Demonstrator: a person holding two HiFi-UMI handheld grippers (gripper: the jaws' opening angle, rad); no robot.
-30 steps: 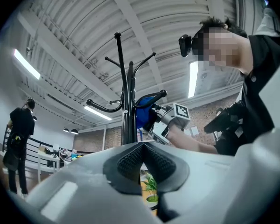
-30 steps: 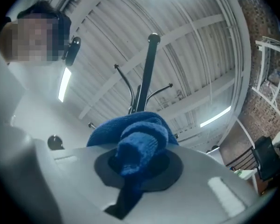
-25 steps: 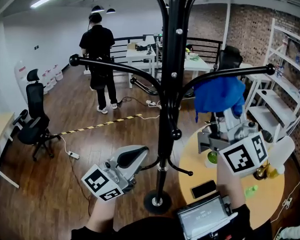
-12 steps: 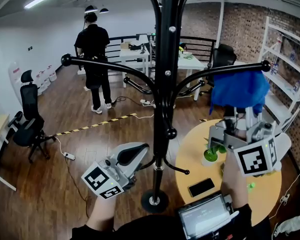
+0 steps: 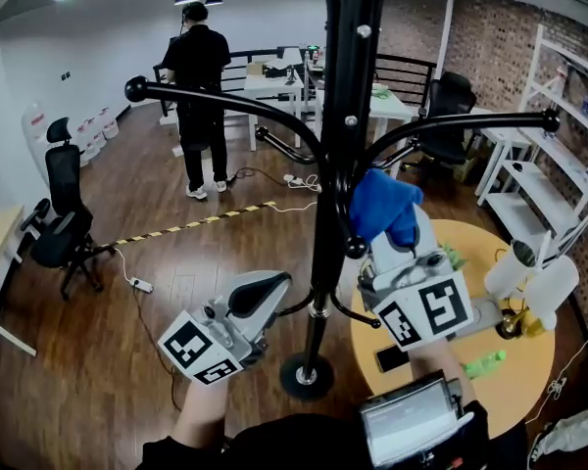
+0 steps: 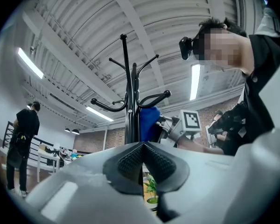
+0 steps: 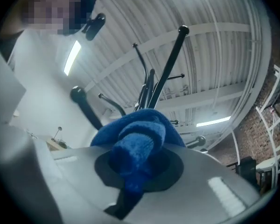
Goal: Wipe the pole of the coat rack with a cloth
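The black coat rack pole (image 5: 333,164) rises through the middle of the head view, with curved arms spreading out from it. A blue cloth (image 5: 380,204) is bunched against the pole's right side, just above a knobbed hook. My right gripper (image 5: 387,228) is shut on that cloth; in the right gripper view the cloth (image 7: 137,143) bulges out between the jaws, with the pole (image 7: 165,78) behind it. Low and to the left of the pole, my left gripper (image 5: 269,287) is shut and holds nothing. Its own view shows the closed jaws (image 6: 142,160) pointing at the rack (image 6: 128,101).
A round yellow table (image 5: 451,385) stands right of the rack's base (image 5: 306,375), with a phone (image 5: 392,357), white bottles (image 5: 529,282) and a plant on it. A person (image 5: 201,96) stands at the back. An office chair (image 5: 59,223) is at the left, white shelves (image 5: 568,155) at the right.
My right gripper has carried the blue cloth leftward and down from over the table to the pole's right side. The left gripper has barely moved.
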